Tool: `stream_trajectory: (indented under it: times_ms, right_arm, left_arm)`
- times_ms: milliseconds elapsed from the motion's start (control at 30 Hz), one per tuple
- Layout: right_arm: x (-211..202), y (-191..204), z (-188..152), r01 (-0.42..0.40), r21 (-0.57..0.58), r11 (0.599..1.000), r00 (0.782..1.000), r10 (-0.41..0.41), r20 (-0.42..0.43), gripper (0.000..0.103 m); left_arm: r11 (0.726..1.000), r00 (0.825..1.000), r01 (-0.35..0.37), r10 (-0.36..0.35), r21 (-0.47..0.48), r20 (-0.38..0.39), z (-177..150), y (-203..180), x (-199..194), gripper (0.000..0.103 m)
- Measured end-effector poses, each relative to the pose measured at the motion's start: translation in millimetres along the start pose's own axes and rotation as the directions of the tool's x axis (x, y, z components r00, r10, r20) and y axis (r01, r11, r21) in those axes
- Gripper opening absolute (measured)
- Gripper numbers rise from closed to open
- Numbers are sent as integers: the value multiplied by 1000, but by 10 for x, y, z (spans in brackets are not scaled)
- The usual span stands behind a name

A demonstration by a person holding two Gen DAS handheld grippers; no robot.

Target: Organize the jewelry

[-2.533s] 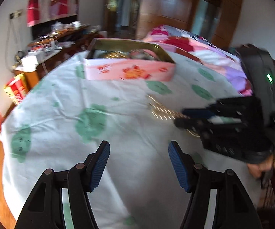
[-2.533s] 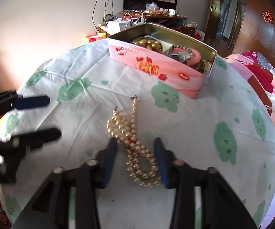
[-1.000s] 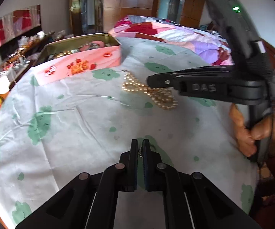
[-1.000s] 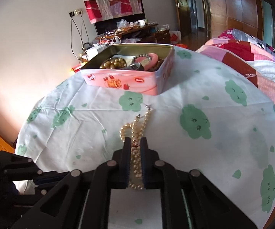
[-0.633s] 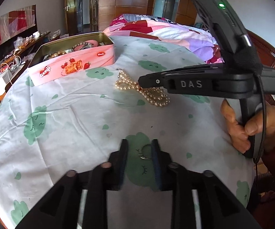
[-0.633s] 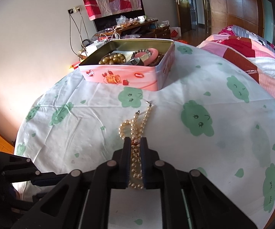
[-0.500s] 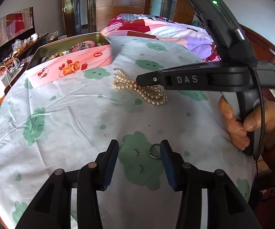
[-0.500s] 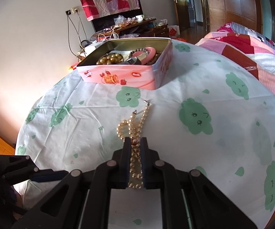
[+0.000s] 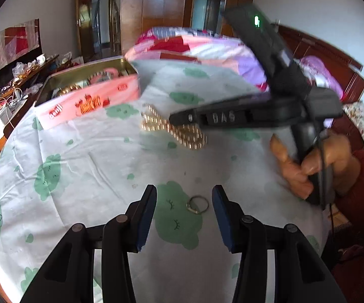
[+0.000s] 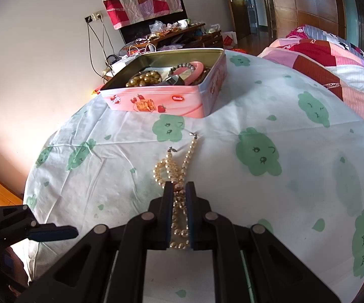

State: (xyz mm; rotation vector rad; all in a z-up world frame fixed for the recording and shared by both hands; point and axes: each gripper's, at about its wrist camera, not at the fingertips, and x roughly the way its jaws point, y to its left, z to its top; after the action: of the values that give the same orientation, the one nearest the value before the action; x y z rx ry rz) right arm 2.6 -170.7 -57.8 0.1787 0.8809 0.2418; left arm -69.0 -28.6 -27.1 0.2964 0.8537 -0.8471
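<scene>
A pearl necklace [image 10: 175,174] lies on the green-patterned cloth, and my right gripper [image 10: 179,189] is shut on it; it also shows in the left wrist view [image 9: 182,131] under the right gripper [image 9: 174,120]. A small metal ring [image 9: 197,204] lies on the cloth between the open fingers of my left gripper [image 9: 184,199], nearer the right finger. The open pink tin [image 10: 156,101] with beads and bracelets inside stands beyond the necklace; in the left wrist view the tin [image 9: 91,101] is at the back left.
The round table's cloth [image 10: 270,189] drops off at its edges. A patchwork bed [image 10: 333,58] lies to the right. A cluttered dresser [image 10: 171,34] with cables stands by the back wall. The left gripper's finger [image 10: 53,232] shows at lower left.
My left gripper has opened and let go of the ring, which now lies on the cloth between its fingers. My right gripper has closed on the pearl necklace and stays shut.
</scene>
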Motion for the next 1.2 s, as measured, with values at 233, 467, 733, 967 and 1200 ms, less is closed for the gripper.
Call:
stream_trajectory:
  times_ms: [233, 467, 733, 967, 1200]
  right_arm:
    - [-2, -20, 2, -4, 11, 1000, 1000, 4, 2, 12]
    - [-6, -31, 2, -4, 14, 1000, 1000, 4, 3, 12]
    - [-9, -53, 6, -5, 25, 1000, 1000, 5, 4, 12]
    - [-56, -88, 1, -23, 43, 999, 999, 22, 28, 12]
    - [-82, -126, 13, -50, 66, 997, 998, 48, 38, 14]
  left_arm:
    - [1000, 999, -3, 4, 29, -43, -55, -106, 100, 47]
    - [997, 998, -41, 44, 66, -53, -73, -187, 105, 37]
    - [996, 996, -70, 72, 59, -43, -67, -184, 104, 20]
    - [996, 997, -79, 79, 31, 0, -76, -142, 69, 20]
    - [991, 989, -112, 118, -75, 84, 10, 160, -158, 20]
